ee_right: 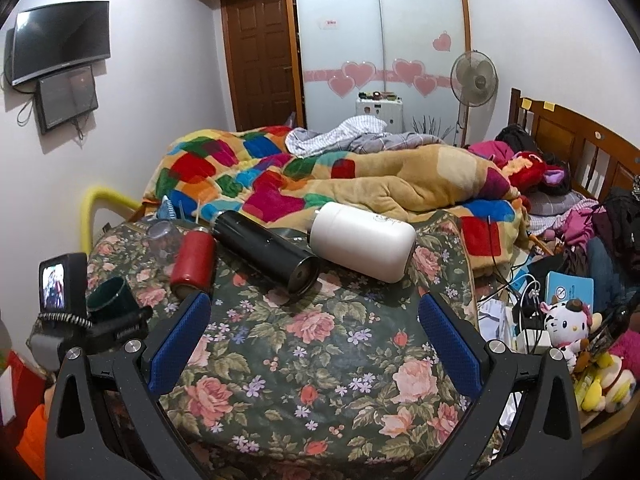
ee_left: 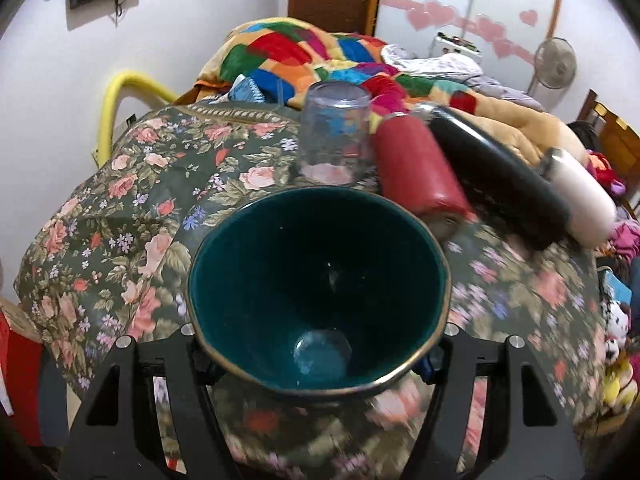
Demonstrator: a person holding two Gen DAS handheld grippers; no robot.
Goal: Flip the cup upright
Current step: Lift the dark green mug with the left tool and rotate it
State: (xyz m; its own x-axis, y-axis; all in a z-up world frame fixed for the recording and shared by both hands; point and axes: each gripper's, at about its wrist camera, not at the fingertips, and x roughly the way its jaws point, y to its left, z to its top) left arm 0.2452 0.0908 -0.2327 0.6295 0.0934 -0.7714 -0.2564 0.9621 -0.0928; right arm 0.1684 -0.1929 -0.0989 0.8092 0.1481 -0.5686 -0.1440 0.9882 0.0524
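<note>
Left tool (ee_left: pixel 320 356) clamped on green cup (ee_left: pixel 320 280), mouth toward camera, held above floral surface (ee_left: pixel 120 200) mid-flip, judged. Right tool (ee_right: pixel 314 344) spread, empty, standing by. Glass (ee_left: pixel 334 136) inverted beyond.

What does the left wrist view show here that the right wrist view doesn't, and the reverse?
Left only: the inside of the green cup, mouth toward the camera, gripped by the left gripper.
Right only: the right gripper, open over bare floral cloth; headboard; plush toys.
Both: clear glass, red, black and white bottles.
</note>
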